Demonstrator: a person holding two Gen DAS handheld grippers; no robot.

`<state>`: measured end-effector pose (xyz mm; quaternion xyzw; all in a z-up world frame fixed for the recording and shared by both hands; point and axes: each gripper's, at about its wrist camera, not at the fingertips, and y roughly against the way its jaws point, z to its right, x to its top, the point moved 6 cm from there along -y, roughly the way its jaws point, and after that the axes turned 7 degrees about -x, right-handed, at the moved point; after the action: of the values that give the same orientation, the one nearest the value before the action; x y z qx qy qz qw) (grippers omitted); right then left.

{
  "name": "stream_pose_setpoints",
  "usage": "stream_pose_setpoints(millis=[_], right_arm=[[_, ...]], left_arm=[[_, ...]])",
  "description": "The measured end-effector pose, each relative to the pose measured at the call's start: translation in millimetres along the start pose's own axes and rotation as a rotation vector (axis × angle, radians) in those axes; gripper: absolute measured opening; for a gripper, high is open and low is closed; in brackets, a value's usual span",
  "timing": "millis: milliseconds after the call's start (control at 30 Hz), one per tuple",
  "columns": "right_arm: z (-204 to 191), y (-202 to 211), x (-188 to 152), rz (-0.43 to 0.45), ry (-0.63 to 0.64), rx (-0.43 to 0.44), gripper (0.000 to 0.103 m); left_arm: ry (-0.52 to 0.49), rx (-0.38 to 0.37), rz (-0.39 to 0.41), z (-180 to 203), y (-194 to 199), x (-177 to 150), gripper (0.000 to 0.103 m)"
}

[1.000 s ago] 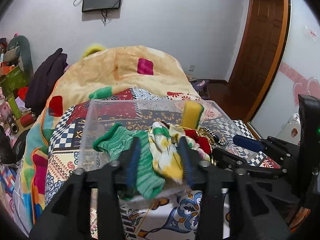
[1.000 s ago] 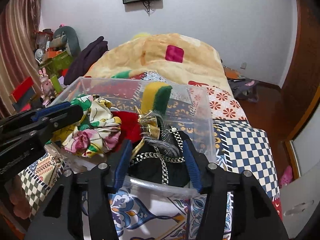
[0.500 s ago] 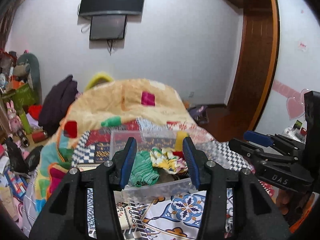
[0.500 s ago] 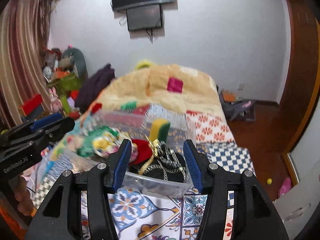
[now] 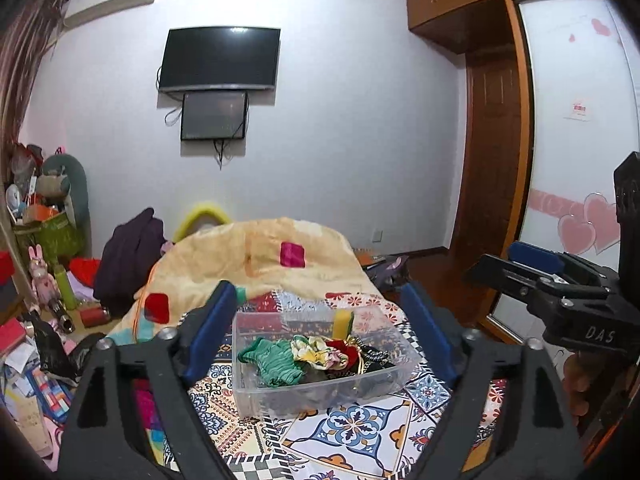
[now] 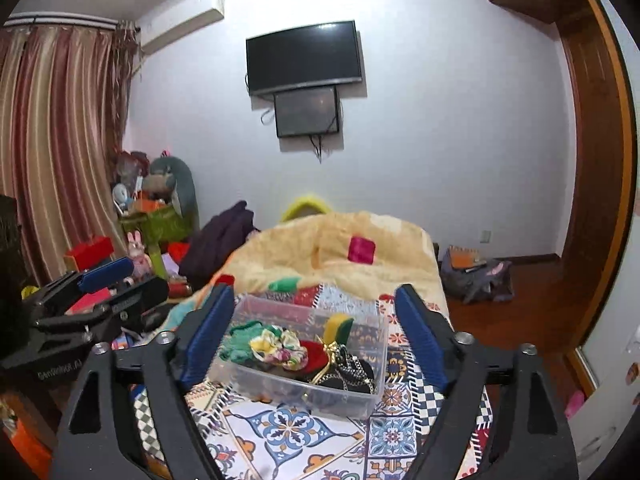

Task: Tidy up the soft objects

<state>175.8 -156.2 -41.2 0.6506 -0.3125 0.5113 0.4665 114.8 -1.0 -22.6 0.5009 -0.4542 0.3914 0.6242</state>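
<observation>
A clear plastic bin (image 5: pixel 256 390) (image 6: pixel 362 398) sits on the patterned bedspread. It holds a green knit piece (image 5: pixel 276 362) (image 6: pixel 240 340), a floral scrunchie (image 5: pixel 314 354) (image 6: pixel 276 346), a red cloth (image 5: pixel 344 350) (image 6: pixel 316 356), a black item with chains (image 6: pixel 344 372) and a yellow-green sponge (image 5: pixel 343 322) (image 6: pixel 338 326). My left gripper (image 5: pixel 318 336) is open and empty, well back from the bin. My right gripper (image 6: pixel 314 330) is open and empty too, also held back. Each gripper shows at the edge of the other's view.
A beige quilt (image 5: pixel 256 256) is heaped at the bed's far end. Clutter, toys and a dark coat (image 5: pixel 128 256) fill the left side. A wooden door (image 5: pixel 492 168) and wardrobe stand on the right. A bag (image 6: pixel 476 280) lies on the floor.
Both grippers have pulled up and back from just over the bin and opened wider. The bin now looks small and far between the fingers.
</observation>
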Motion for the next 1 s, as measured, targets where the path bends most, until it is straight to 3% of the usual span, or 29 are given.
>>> stream_pose_setpoints(millis=[100, 233, 1000], right_arm=[[0, 4, 3, 0.016, -0.003, 0.001, 0.089], [0, 14, 3, 0.047, -0.002, -0.007, 0.102], [-6, 36, 11, 0.119, 0.022, -0.021, 0.103]], left_arm=[[-0.009, 0.013, 0.023, 5, 9, 5, 0.099], [-0.02, 0.01, 0.043, 10, 18, 9, 0.101], [-0.027, 0.022, 0.069, 16, 34, 14, 0.103]])
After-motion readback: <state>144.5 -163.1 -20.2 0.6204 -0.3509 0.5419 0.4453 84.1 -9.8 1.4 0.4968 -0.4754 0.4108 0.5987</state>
